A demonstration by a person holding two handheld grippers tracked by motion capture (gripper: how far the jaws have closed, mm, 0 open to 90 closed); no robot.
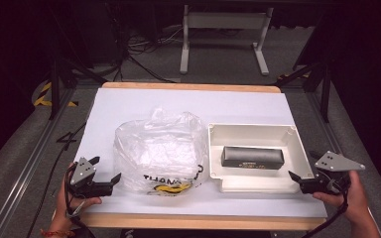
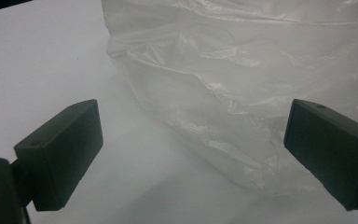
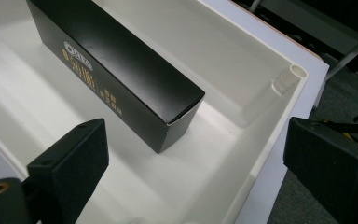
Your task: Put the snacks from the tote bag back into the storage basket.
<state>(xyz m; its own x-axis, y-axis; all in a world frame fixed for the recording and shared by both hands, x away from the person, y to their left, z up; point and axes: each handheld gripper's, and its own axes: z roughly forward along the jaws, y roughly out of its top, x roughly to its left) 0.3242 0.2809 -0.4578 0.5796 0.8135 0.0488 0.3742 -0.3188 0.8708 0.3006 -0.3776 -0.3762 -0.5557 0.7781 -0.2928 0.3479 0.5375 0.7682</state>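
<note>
Black box [image 1: 252, 157], long and slim, lies flat in the middle of a white tray [image 1: 252, 130] on the right half of the table [image 1: 188, 101]; gold lettering runs along its side. Looks like thin printed card: likely light, fairly stiff along its length but easy to dent at the folded end flaps, and smooth enough to slip between hard pads. Best hold is probably across the narrow width near the near end, pads on the two long faces, not on the flap. Right gripper [image 1: 302, 179] hovers at the tray's near right corner, jaws spread wide with nothing between them, aimed at the box end. Clear plastic bag [image 1: 159, 148] sits crumpled just left of the tray, touching or nearly touching its wall; soft, floppy, slippery film, likely to collapse under any pinch. Left gripper [image 1: 106, 174] rests at the bag's left edge, jaws also wide and holding nothing. The right gripper view gives the box's end flap [image 3: 182, 116] and the tray's corner post [image 3: 292, 74], too small from above. The left gripper view shows the bag's folds [image 2: 223, 88] close up. The high view alone places bag, tray and both hands together.
</note>
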